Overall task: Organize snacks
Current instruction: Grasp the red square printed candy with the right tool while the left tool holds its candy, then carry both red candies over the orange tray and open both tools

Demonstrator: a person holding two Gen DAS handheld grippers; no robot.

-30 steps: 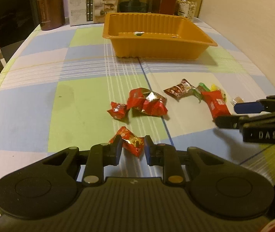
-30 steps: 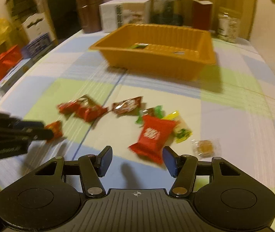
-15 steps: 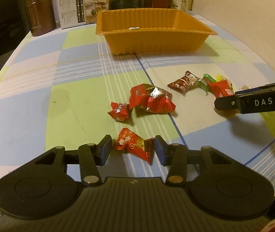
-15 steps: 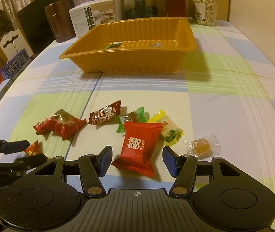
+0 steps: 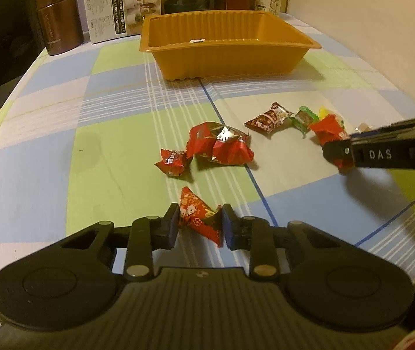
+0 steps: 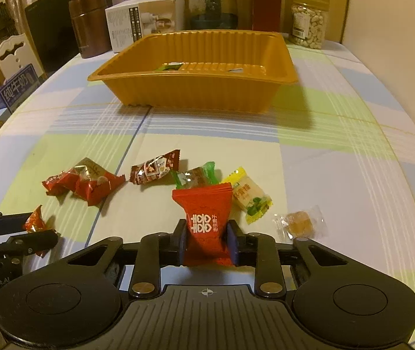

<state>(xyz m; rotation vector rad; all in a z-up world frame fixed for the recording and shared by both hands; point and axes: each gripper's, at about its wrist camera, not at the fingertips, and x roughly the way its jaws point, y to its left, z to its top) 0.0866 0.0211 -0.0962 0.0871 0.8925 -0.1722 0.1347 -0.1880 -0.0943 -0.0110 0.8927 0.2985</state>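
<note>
Pinching a small red candy point(image 5: 198, 217) between its two fingers, the left gripper point(image 5: 198, 227) is sitting low over the checked surface point(image 5: 114, 122), closed narrow on the wrapper. The right gripper point(image 6: 206, 240) is likewise clamping a larger red packet point(image 6: 204, 221) printed with white characters, its fingers pressing both sides of the packet.

Loose snacks are lying ahead of both: a cluster of red foil candies point(image 5: 219, 145), a smaller red one point(image 5: 172, 163) just beside it, a brown-wrapped candy point(image 6: 155, 170), a green-wrapped candy point(image 6: 195, 175), a yellow packet point(image 6: 249, 198) and a clear-wrapped amber sweet point(image 6: 299, 223).

Farther back the orange tray point(image 6: 201, 93) is standing on the surface, holding a couple of small wrappers. Behind it a brown canister point(image 6: 89, 23), a white box point(image 6: 146, 17) and a jar of nuts point(image 6: 309, 22) are lining the far edge.
</note>
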